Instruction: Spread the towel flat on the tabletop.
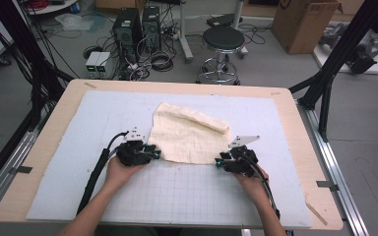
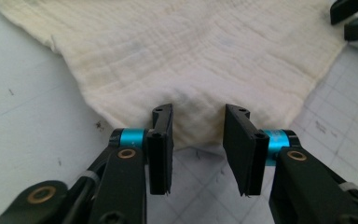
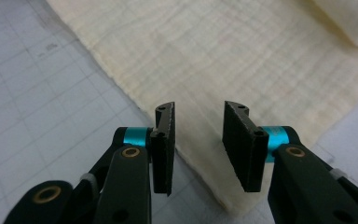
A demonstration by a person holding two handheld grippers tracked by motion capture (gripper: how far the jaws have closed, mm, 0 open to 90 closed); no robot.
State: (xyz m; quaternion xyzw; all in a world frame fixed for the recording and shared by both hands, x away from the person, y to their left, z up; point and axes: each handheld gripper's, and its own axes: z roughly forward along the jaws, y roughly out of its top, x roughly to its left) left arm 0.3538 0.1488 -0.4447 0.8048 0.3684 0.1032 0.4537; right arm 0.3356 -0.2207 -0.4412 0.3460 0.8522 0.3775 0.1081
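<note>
The jaws of the left gripper [image 2: 198, 149] stood parted, with a gap between the pads, and the near left corner of the cream cloth [image 2: 200, 56] lay under that gap; the pads did not press on the fabric. In the high view this gripper [image 1: 153, 154] sat at the cloth's [image 1: 189, 132] near left corner, the person's left hand [image 1: 120, 169] behind it.

The jaws of the right gripper [image 3: 198, 144] were likewise apart, not closed on anything, with the near edge of the cloth [image 3: 242, 60] running beneath them close to its near right corner. In the high view the right gripper [image 1: 220, 161] rested just at that corner, the right hand [image 1: 250, 179] behind it and a black cable trailing back along the forearm.

The cloth lay spread on the pale gridded mat [image 1: 177, 196] that covered the wooden bench [image 1: 39, 147], roughly at the mat's middle and towards its far half. Its far right part was folded or rolled over on itself, forming a soft ridge.

Beyond the bench stood a black round stool [image 1: 223, 42], two computer towers [image 1: 137, 27] among loose cables, and a cardboard box [image 1: 305, 22] on the floor.
</note>
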